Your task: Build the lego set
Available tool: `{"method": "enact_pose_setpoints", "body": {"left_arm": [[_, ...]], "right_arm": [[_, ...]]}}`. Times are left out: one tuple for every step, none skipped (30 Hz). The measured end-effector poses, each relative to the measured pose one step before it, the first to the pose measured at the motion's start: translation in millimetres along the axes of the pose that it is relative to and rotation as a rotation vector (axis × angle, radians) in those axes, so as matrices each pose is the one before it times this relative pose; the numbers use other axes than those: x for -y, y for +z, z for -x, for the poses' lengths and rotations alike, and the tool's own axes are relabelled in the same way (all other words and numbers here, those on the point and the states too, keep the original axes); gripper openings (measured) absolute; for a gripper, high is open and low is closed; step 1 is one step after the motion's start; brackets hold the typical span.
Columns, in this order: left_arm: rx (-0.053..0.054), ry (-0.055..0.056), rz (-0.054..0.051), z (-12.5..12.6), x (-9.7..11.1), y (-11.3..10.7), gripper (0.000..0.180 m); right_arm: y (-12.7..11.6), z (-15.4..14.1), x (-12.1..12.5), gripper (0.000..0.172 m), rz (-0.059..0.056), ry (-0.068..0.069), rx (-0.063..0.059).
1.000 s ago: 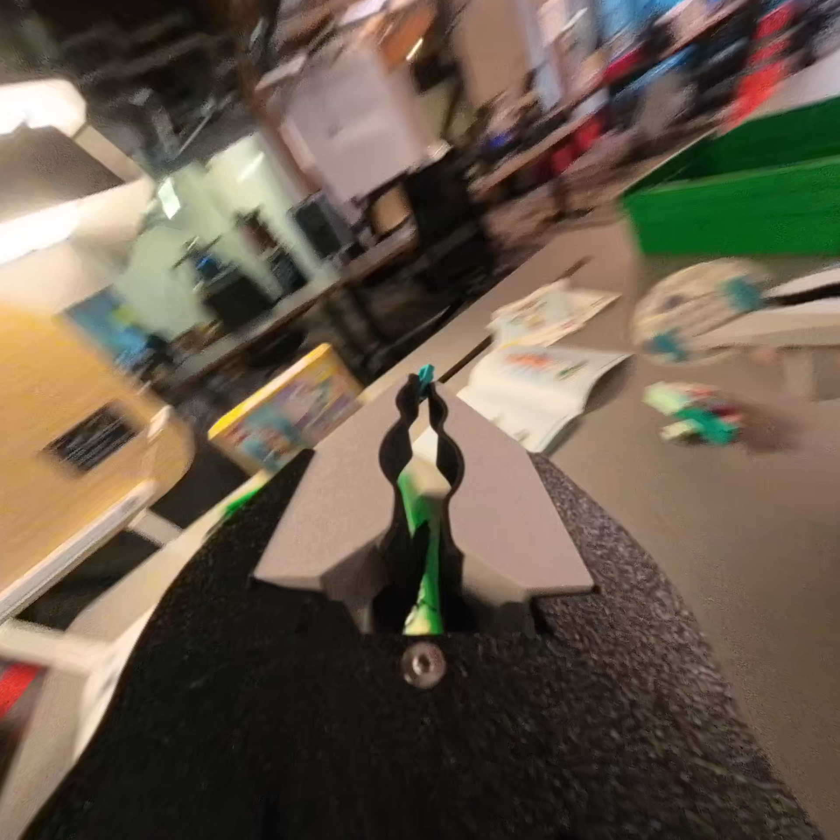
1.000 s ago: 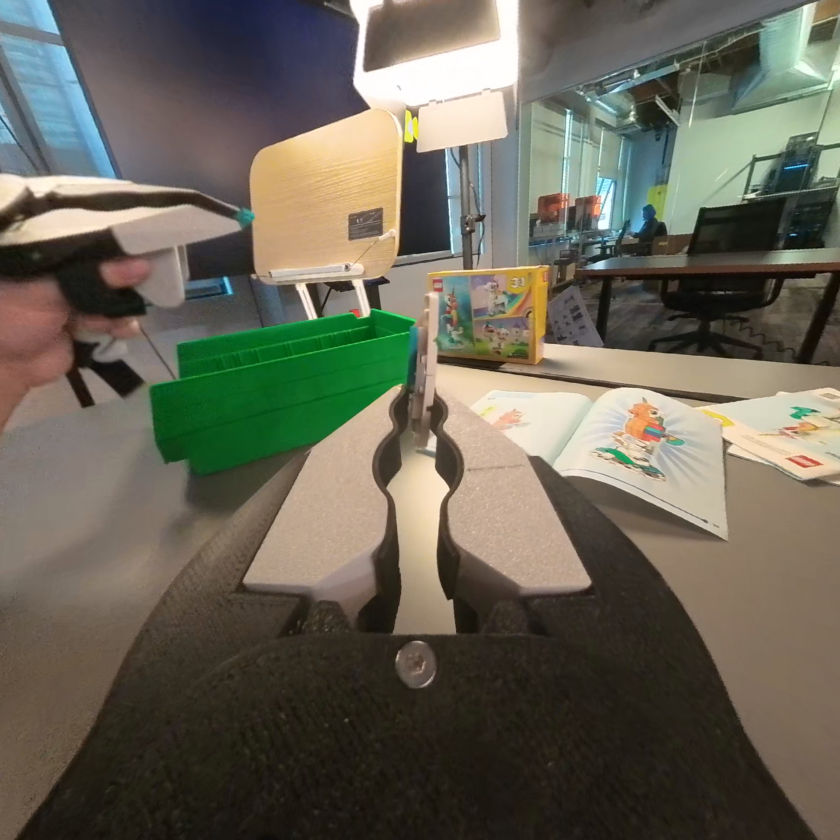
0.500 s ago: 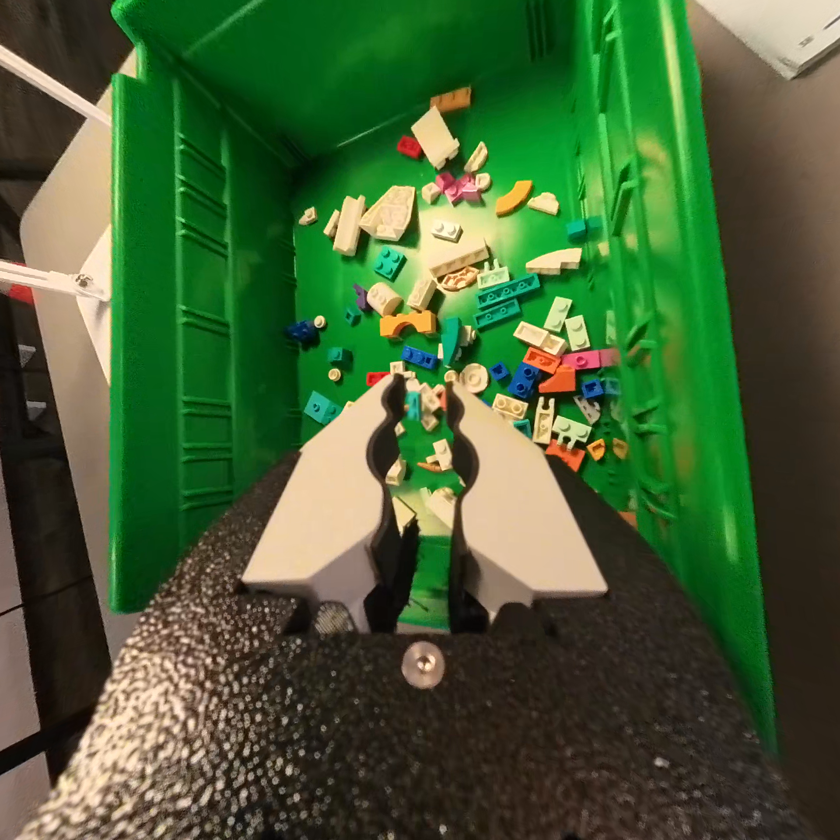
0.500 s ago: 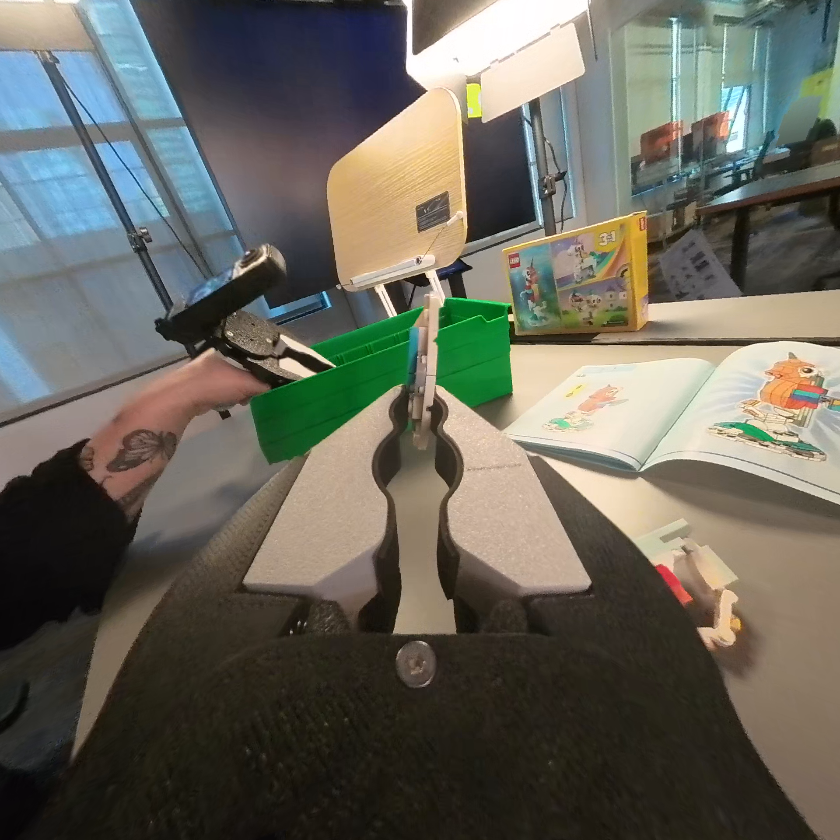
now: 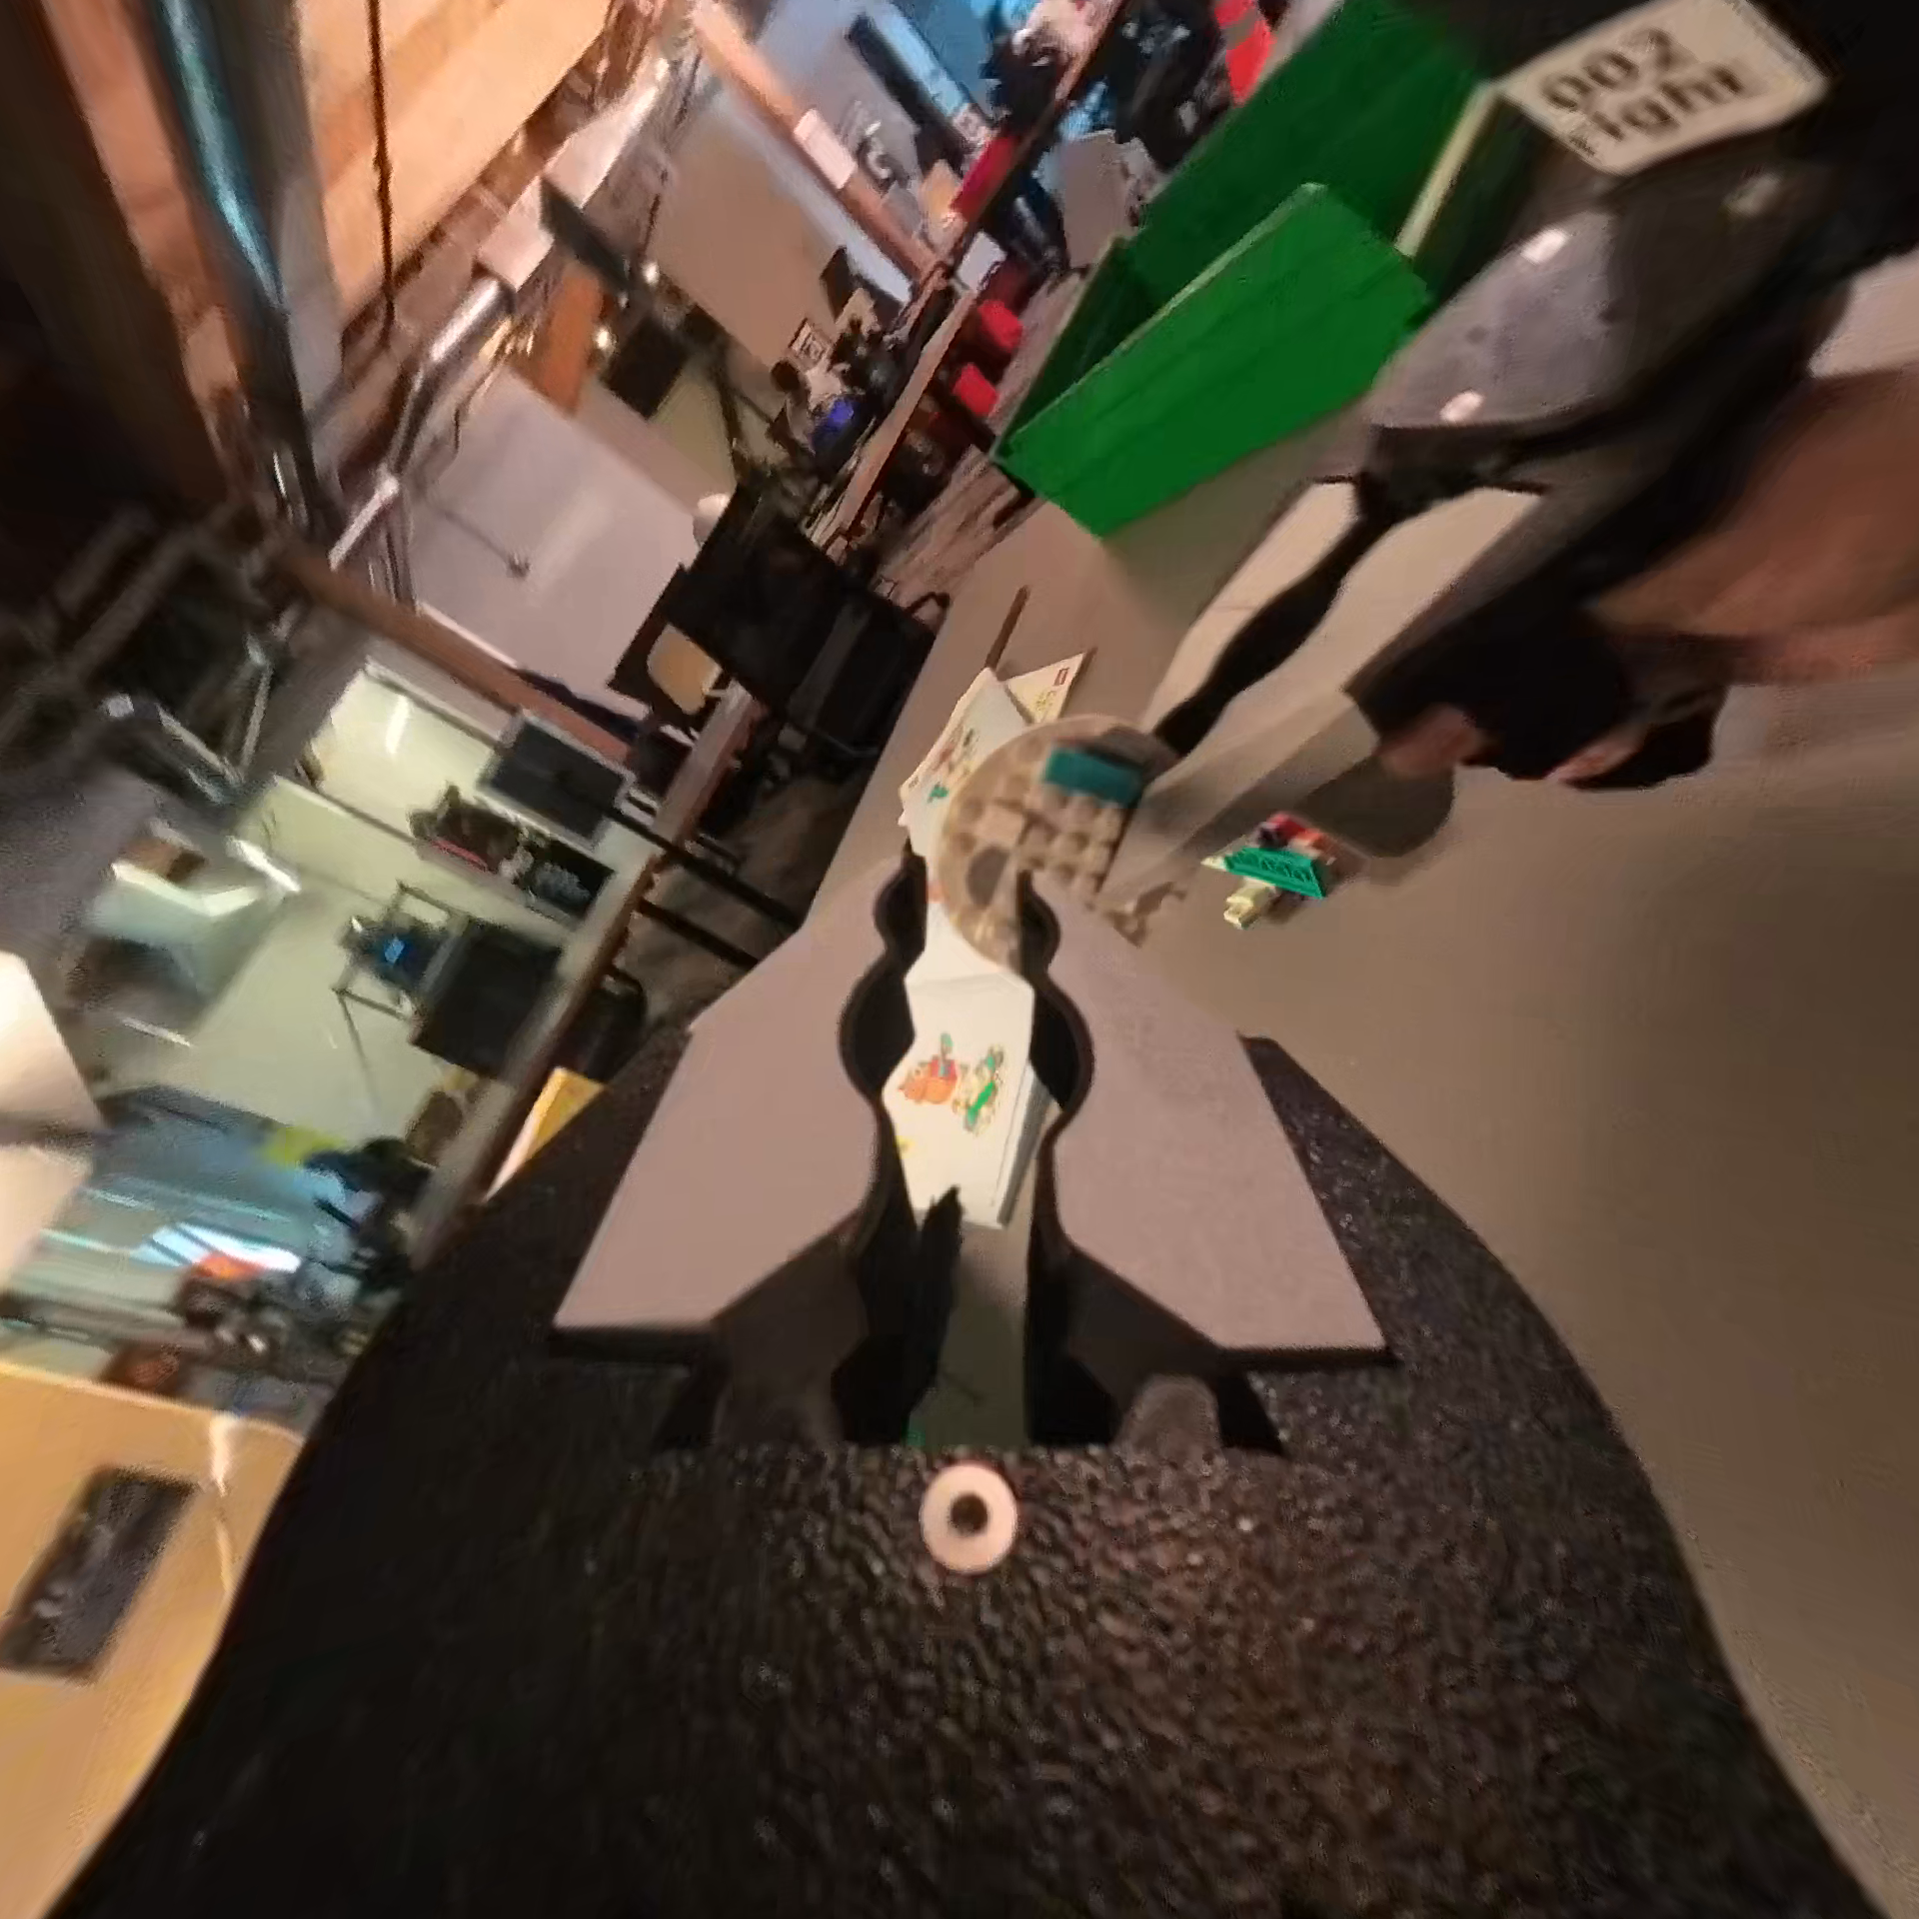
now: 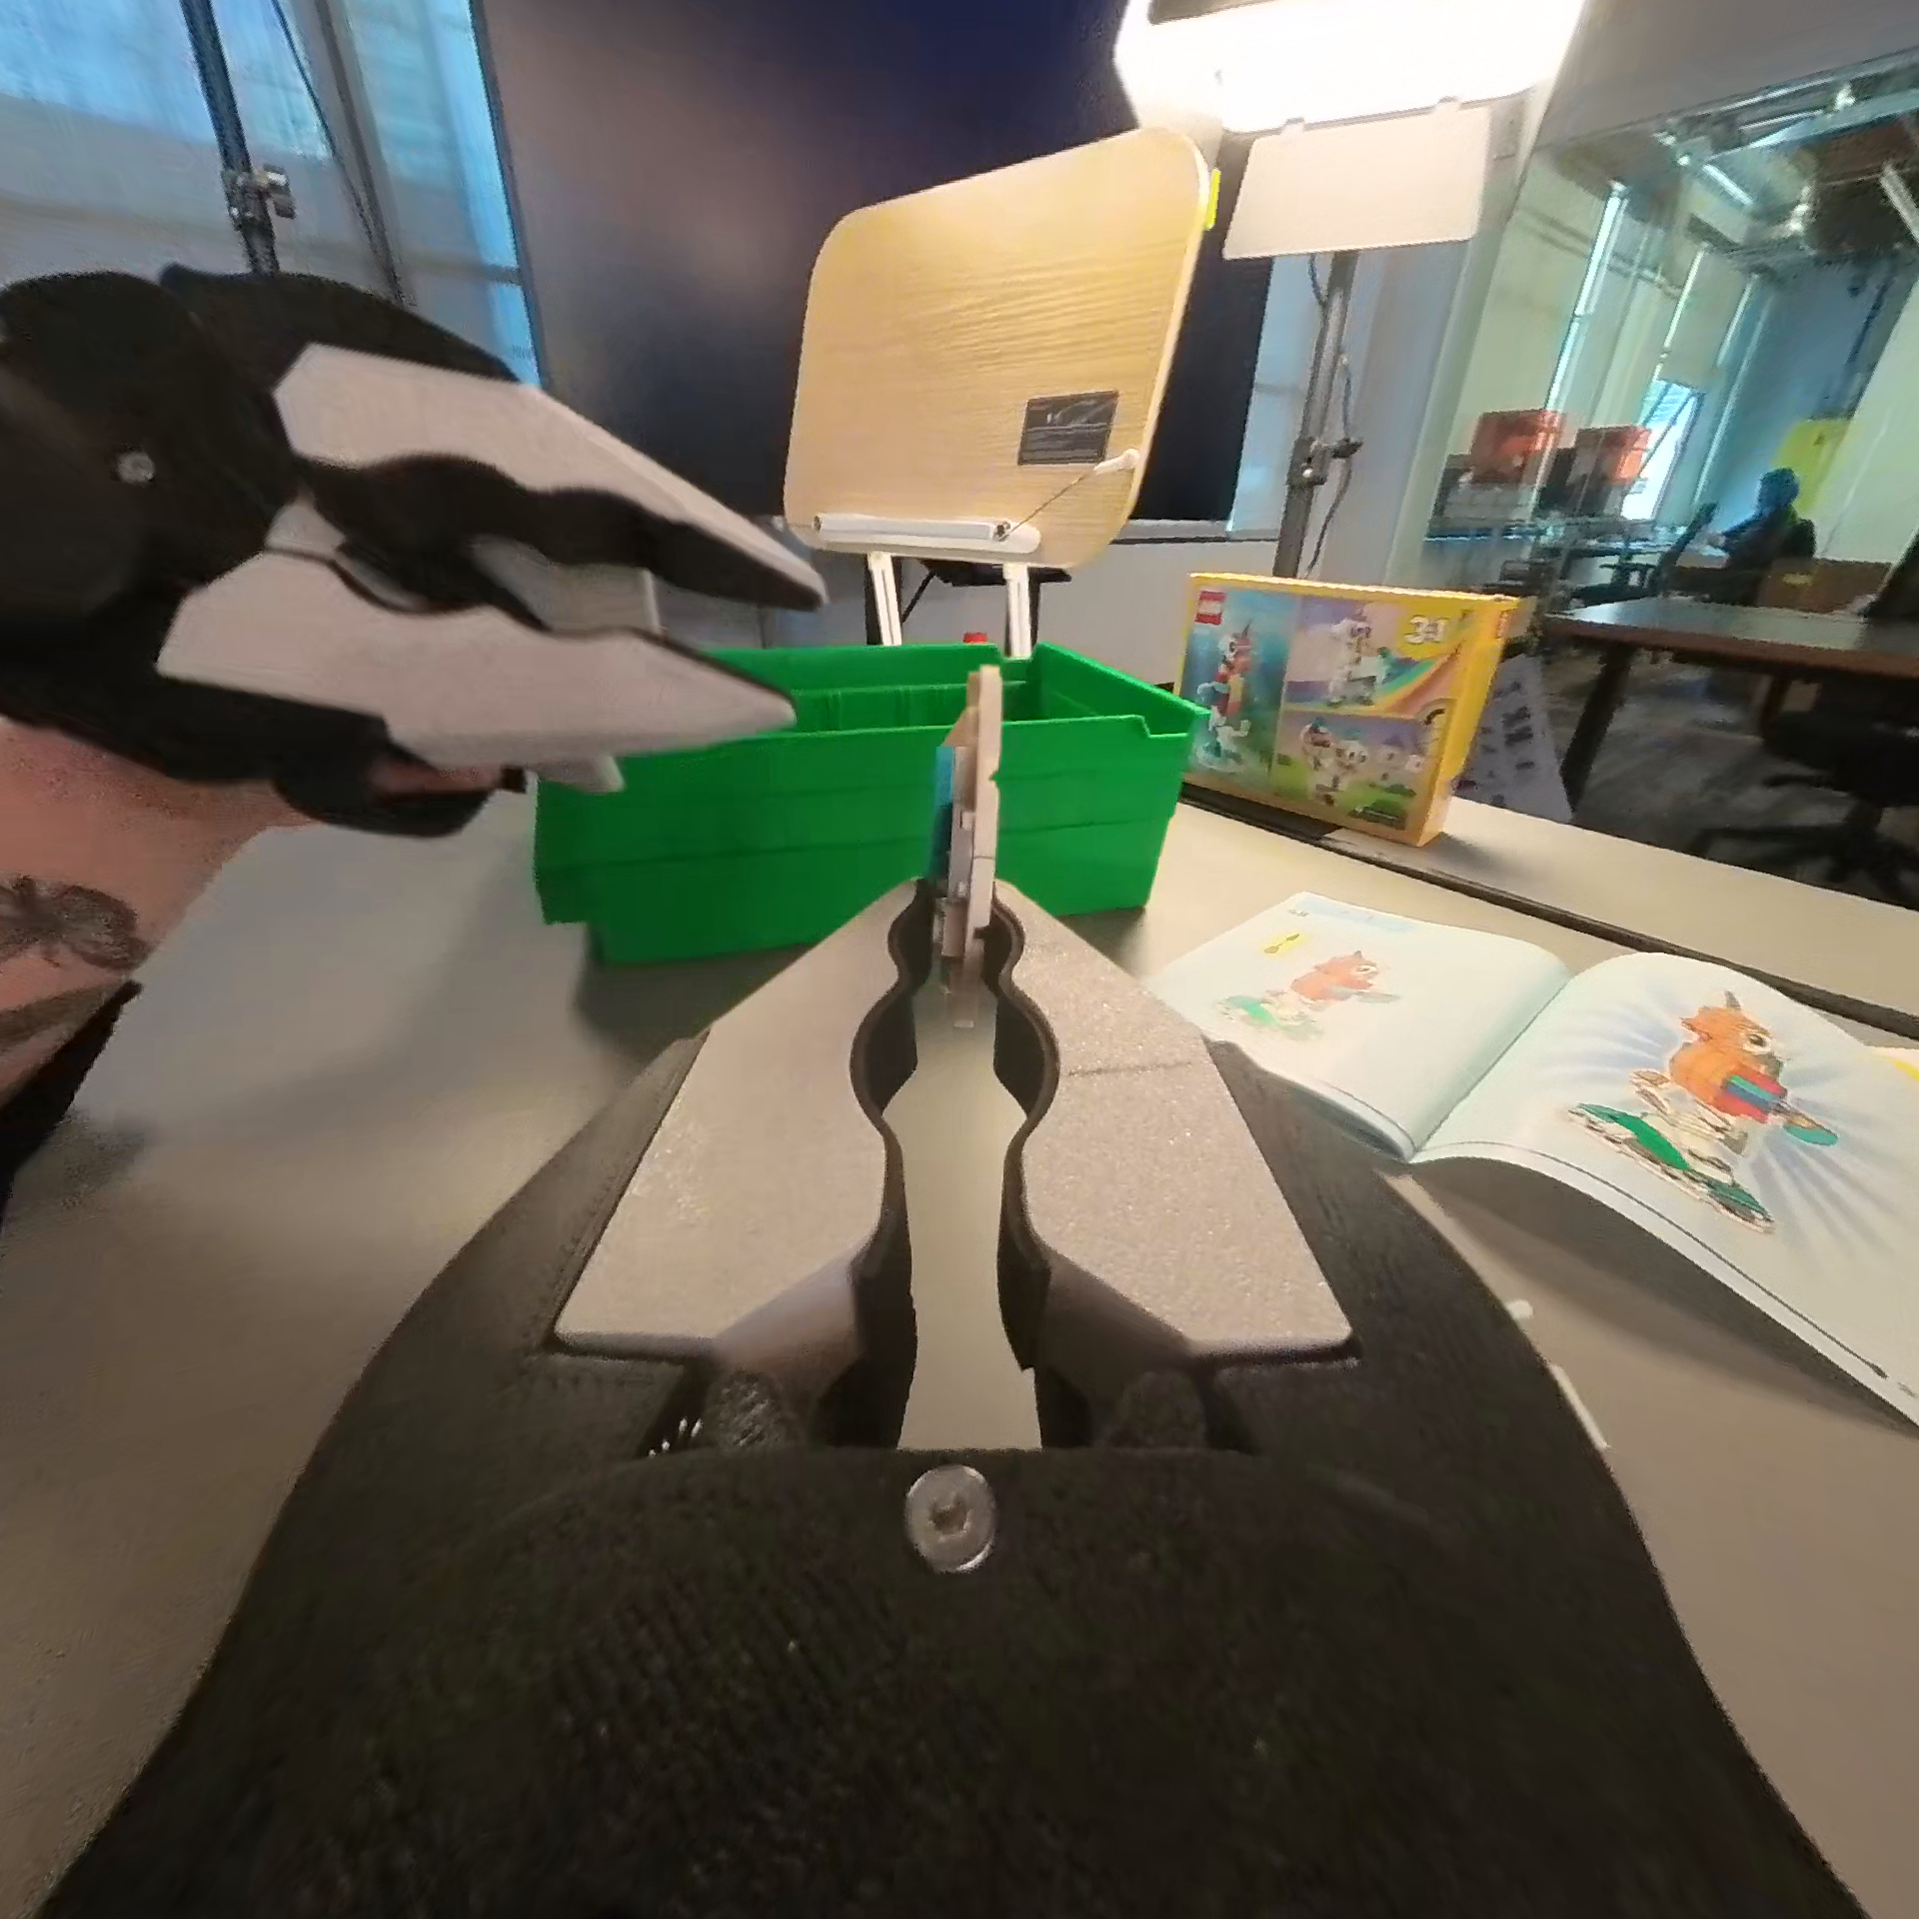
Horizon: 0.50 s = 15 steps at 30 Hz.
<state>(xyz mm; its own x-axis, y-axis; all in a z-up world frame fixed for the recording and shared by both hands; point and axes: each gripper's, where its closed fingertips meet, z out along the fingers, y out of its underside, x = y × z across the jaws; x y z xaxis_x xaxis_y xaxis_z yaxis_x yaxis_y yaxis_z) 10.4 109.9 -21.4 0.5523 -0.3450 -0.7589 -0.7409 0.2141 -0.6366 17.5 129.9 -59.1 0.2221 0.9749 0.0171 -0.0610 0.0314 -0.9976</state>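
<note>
Clamped at the right gripper (image 6: pixel 961 924) on a thin tan brick plate (image 6: pixel 976 820), held edge-on and upright in front of the green bin (image 6: pixel 727 831), both pads pressed against its flat faces, with a teal brick (image 6: pixel 943 800) stuck to its left face. Seen from the left wrist as a round studded disc (image 5: pixel 1023 841) with that teal brick (image 5: pixel 1090 774) near its top, well on the near side of the green bin (image 5: pixel 1215 384) and just beyond the left gripper (image 5: pixel 966 883). Parted at the left gripper, fingers slightly apart and bare, nothing between the tips; also visible from the right wrist, up and to the left of the bin (image 6: pixel 794 659), gripped by a hand (image 6: pixel 62 810). Right of the bin: a yellow toy box (image 6: pixel 1350 717) with a brand logo, printed pictures of brick animals and some large numerals. Nearer than the bin, on the grey table (image 6: pixel 260 1142): an open instruction booklet (image 6: pixel 1558 1101) with coloured drawings; a small green, red and white brick build (image 5: pixel 1277 872), blurred. Behind the bin: a pale wooden board (image 6: pixel 997 343) on a stand, bearing a small black label (image 6: pixel 1070 426) too small to read. On the right gripper's body, a white sticker (image 5: pixel 1651 83) with dark lettering.
</note>
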Motion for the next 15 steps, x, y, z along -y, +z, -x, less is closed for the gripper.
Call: {"method": "enact_pose_setpoints", "body": {"left_arm": [[-0.0059,0.0466,0.0042,-5.19,0.39,3.91,0.015],[-0.0065,0.0339,0.0023,-3.71,-0.01,3.27,0.016],[-0.0001,0.0163,0.0014,-1.53,-0.46,2.57,0.017],[0.0062,0.0059,0.0064,0.77,-1.67,1.83,0.019],[0.0037,0.0003,0.0058,1.2,-1.91,1.15,0.02],[-0.0067,-0.0058,0.0036,0.02,-1.53,0.74,0.021],[-0.0119,-0.0074,0.002,-0.52,-1.08,0.47,0.022],[-0.0163,-0.0032,0.0005,-1.34,-0.76,0.22,0.023],[-0.0195,0.0026,0.0049,-1.97,-1.19,0.05,0.023],[-0.0176,0.0055,0.0101,-1.58,-2.01,0.03,0.023],[-0.0307,0.0049,0.0114,-3.41,-2.06,-0.09,0.019],[-0.0196,0.0021,0.0103,-1.67,-1.8,-0.25,0.018],[-0.0145,0.0048,0.0126,-0.88,-2.23,-0.61,0.018],[-0.0132,0.0036,0.0106,-0.75,-2.21,-0.88,0.017],[-0.006,-0.0013,0.0058,0.11,-1.87,-1.17,0.015]], "right_arm": [[0.57,1.84,-0.88,0.006,0.0045,-0.0017,0.0103],[0.49,1.27,-1.11,0.006,0.0061,-0.0014,0.0069],[0.61,1.1,-1.09,0.006,0.0068,-0.0037,0.0052],[0.49,1.35,-0.93,0.006,0.0072,-0.007,0.0052],[0.6,1.44,-1.21,0.006,0.0087,-0.0103,0.0043],[0.68,1.6,-1.27,0.006,0.0094,-0.0135,0.004],[0.67,1.57,-1.36,0.006,0.0104,-0.0158,0.0035],[0.74,1.77,-1.63,0.006,0.0115,-0.0178,0.0036],[0.68,1.24,-1.74,0.006,0.0127,-0.0191,0.0011],[0.46,0.17,-1.95,0.006,0.0137,-0.0194,-0.0041],[0.39,0.6,-2.02,0.006,0.0152,-0.0193,0.0004],[0.44,0.79,-1.84,0.006,0.013,-0.0189,0.0009],[0.23,0.64,-1.43,0.006,0.0112,-0.0208,-0.0002],[0.25,0.58,-1.4,0.006,0.0112,-0.0204,-0.0001],[0.21,0.46,-0.93,0.006,0.0083,-0.0159,-0.0007]]}}
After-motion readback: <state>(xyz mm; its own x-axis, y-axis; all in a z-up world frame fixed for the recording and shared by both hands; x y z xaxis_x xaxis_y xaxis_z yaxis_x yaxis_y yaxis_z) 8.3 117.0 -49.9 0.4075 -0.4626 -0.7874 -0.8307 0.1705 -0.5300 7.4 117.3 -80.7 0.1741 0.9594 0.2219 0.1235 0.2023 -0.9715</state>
